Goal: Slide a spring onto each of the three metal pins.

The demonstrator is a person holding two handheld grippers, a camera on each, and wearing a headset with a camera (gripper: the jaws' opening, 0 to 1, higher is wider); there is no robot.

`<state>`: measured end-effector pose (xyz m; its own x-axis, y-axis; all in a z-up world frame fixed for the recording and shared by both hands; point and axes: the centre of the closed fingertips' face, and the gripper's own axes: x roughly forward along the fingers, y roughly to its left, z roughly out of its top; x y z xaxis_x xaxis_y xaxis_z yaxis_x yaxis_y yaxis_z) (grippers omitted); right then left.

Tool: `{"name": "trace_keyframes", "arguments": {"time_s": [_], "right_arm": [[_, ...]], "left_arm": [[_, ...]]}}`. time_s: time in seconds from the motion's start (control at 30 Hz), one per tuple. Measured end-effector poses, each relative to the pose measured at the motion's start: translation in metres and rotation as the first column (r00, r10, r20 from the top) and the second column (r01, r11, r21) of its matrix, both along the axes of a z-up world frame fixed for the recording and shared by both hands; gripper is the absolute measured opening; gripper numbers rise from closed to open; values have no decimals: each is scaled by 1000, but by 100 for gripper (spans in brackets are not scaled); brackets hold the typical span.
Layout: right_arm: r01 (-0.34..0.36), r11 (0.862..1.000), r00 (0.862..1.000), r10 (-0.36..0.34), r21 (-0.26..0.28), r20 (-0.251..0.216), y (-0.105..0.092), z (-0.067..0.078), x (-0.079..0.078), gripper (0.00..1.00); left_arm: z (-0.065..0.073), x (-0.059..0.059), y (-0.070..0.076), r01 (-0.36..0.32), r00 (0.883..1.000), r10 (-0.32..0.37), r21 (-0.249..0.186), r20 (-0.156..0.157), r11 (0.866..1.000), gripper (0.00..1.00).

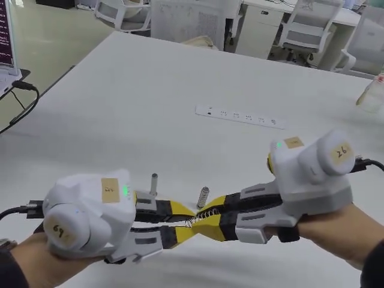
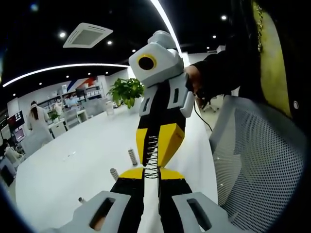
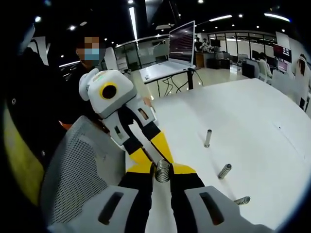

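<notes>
A small coil spring point(image 1: 198, 217) is pinched where my two grippers meet tip to tip near the table's front edge. My left gripper point(image 2: 151, 174) is shut on one end of this spring point(image 2: 151, 154). My right gripper point(image 3: 163, 173) is shut on the other end, where the spring point(image 3: 163, 171) shows end-on. A bare metal pin point(image 1: 154, 183) stands upright just beyond the left gripper point(image 1: 191, 222). A pin wearing a spring point(image 1: 204, 196) stands behind the right gripper point(image 1: 207, 218). The right gripper view shows the bare pin point(image 3: 208, 138) and two spring-covered pins point(image 3: 224, 171) point(image 3: 241, 200).
The white table point(image 1: 150, 108) carries a power strip point(image 1: 240, 116) further back. A laptop point(image 1: 5, 42) with a black cable sits at the left edge, a bottle point(image 1: 372, 95) at the right. Office chairs stand beyond the table. A mesh chair back point(image 2: 257, 160) is behind me.
</notes>
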<state>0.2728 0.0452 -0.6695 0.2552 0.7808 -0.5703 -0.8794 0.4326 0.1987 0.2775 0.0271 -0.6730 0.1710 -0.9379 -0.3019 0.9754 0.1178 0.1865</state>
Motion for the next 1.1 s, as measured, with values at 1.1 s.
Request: {"name": "trace_keyframes", "arguments": {"time_s": [1.1], "right_arm": [[-155, 937, 988, 140, -314, -70, 5, -8, 3, 8]], "left_arm": [[-5, 1, 1, -25, 999, 25, -15, -20, 1000, 2]]}}
